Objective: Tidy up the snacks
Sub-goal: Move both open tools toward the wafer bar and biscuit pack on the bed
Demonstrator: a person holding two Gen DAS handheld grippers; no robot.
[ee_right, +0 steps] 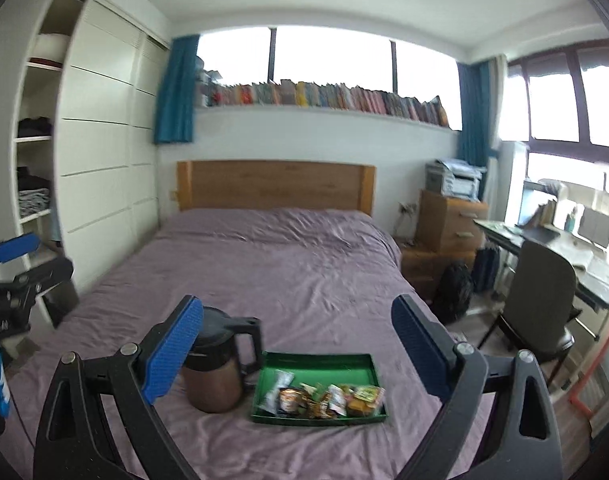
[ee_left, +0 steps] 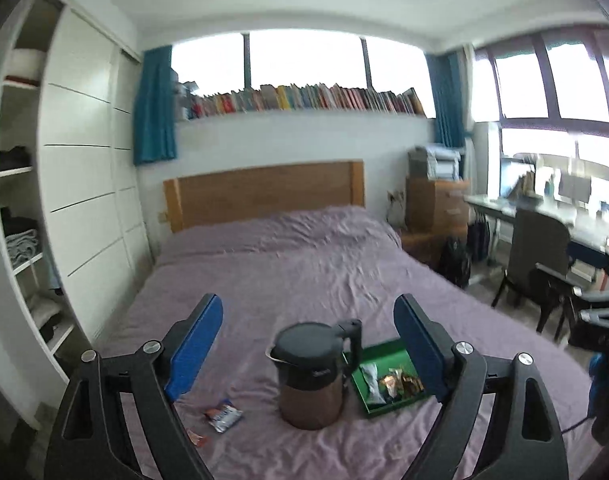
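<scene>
Left gripper fingers stand wide apart and empty above the bed. Between them sits a dark kettle; at its 3 o'clock, just beside it, the green tray holds several snacks, while a blue-and-white packet and an orange wrapper lie loose at its 8 o'clock. Right wrist view: right gripper fingers likewise spread, holding nothing; tray at 6 o'clock, packets crowding its near side. Judgement: mostly done, two strays remaining.
</scene>
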